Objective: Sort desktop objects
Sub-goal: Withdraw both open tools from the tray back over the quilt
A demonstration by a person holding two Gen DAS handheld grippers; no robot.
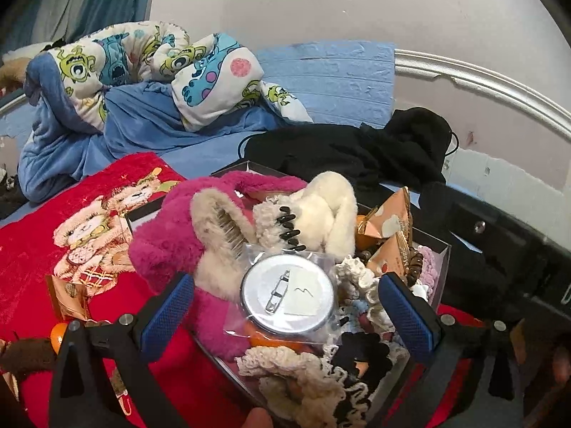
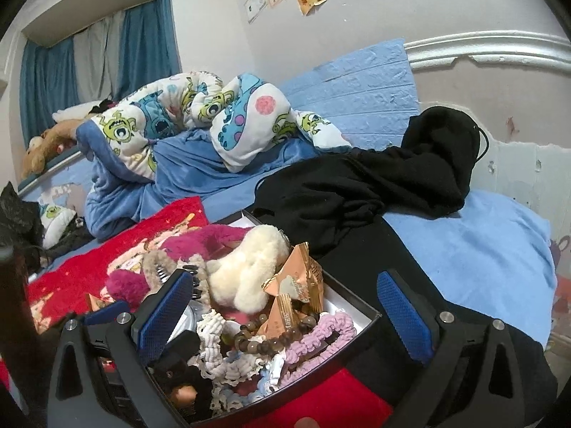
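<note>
A shallow box on a red blanket holds a pile of small things. In the left wrist view my left gripper is open, its blue pads either side of a round badge in a clear bag lying on top. Around it lie a magenta fluffy hair clip, a cream fluffy clip, lace scrunchies and orange snack packets. My right gripper is open above the box, over a wooden bead bracelet, a pink crochet scrunchie and a snack packet.
The red bear blanket covers a bed with blue bedding. A cartoon-print quilt lies bunched at the back. Black clothing lies right of the box. A snack packet and an orange lie on the blanket left of the box.
</note>
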